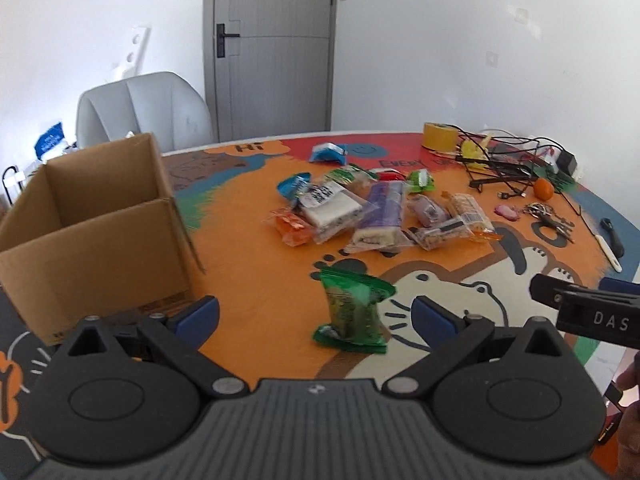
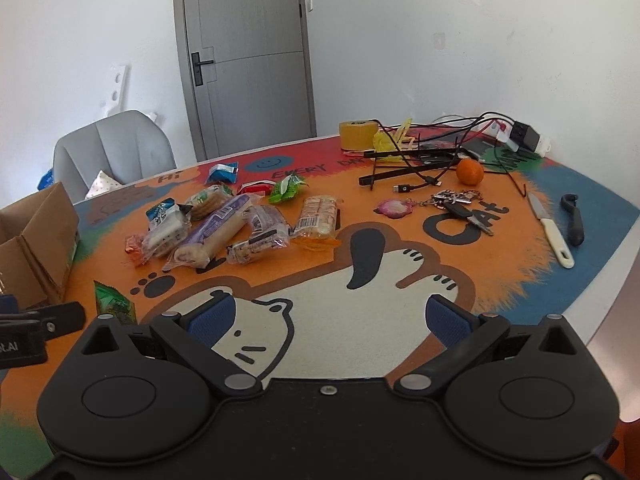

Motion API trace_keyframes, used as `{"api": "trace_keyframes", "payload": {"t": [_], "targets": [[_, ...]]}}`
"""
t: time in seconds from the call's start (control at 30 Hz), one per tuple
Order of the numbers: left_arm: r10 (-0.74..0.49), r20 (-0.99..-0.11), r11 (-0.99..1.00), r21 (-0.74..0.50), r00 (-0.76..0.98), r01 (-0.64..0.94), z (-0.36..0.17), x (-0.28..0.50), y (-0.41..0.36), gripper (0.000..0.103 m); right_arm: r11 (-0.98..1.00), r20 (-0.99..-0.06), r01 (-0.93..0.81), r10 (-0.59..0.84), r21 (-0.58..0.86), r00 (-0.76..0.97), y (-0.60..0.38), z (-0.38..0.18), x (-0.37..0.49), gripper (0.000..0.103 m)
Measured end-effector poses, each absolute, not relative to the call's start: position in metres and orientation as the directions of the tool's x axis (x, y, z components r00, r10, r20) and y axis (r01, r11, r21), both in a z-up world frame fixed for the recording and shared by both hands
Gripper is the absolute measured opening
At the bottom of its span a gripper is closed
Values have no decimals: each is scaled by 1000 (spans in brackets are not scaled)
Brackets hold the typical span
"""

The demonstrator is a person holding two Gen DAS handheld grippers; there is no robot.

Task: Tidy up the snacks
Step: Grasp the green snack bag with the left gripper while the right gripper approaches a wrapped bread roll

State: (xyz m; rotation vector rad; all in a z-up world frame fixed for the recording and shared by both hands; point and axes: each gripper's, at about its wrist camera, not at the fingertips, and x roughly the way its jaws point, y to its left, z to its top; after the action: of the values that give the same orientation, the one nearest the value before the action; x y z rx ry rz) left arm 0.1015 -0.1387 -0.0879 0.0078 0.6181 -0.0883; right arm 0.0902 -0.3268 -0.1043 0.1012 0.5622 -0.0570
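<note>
A green snack packet (image 1: pixel 354 312) lies on the cartoon mat just ahead of my left gripper (image 1: pixel 316 314), which stands open with nothing between its blue pads. An open cardboard box (image 1: pixel 92 232) sits to the left of it. Farther back lies a heap of wrapped snacks (image 1: pixel 372 212). In the right wrist view my right gripper (image 2: pixel 328 316) is open and empty over the white cat drawing, the snack heap (image 2: pixel 232 224) is ahead to its left, the green packet (image 2: pixel 114 304) peeks out at the left, and the box (image 2: pixel 36 240) is at the far left.
A tape roll (image 2: pixel 357 134), tangled cables (image 2: pixel 440 148), an orange (image 2: pixel 470 171), keys (image 2: pixel 460 204), a white-handled knife (image 2: pixel 550 230) and a black tool (image 2: pixel 574 220) lie to the right. A grey chair (image 1: pixel 144 112) and a door (image 1: pixel 272 48) stand behind the round table (image 2: pixel 624 280).
</note>
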Motion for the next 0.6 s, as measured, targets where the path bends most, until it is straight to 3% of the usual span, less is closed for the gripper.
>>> {"api": "trace_keyframes", "payload": {"t": [0.33, 0.43, 0.5, 0.57, 0.6], "targets": [[-74, -595, 996, -2, 801, 91, -107, 123, -160, 94, 993, -559, 90, -30, 81, 828, -337, -119, 104, 103], [-82, -611, 995, -8, 787, 98, -113, 131, -165, 77, 991, -559, 97, -31, 89, 829, -342, -121, 111, 103], [-100, -642, 994, -28, 761, 107, -120, 140, -167, 49, 991, -559, 102, -36, 86, 829, -345, -123, 116, 102], [-98, -643, 994, -27, 760, 106, -123, 144, -168, 29, 991, -562, 102, -39, 81, 826, -346, -123, 123, 100], [-106, -642, 993, -33, 759, 111, -123, 146, -168, 29, 992, -565, 102, -42, 75, 824, -346, -123, 127, 99]]}}
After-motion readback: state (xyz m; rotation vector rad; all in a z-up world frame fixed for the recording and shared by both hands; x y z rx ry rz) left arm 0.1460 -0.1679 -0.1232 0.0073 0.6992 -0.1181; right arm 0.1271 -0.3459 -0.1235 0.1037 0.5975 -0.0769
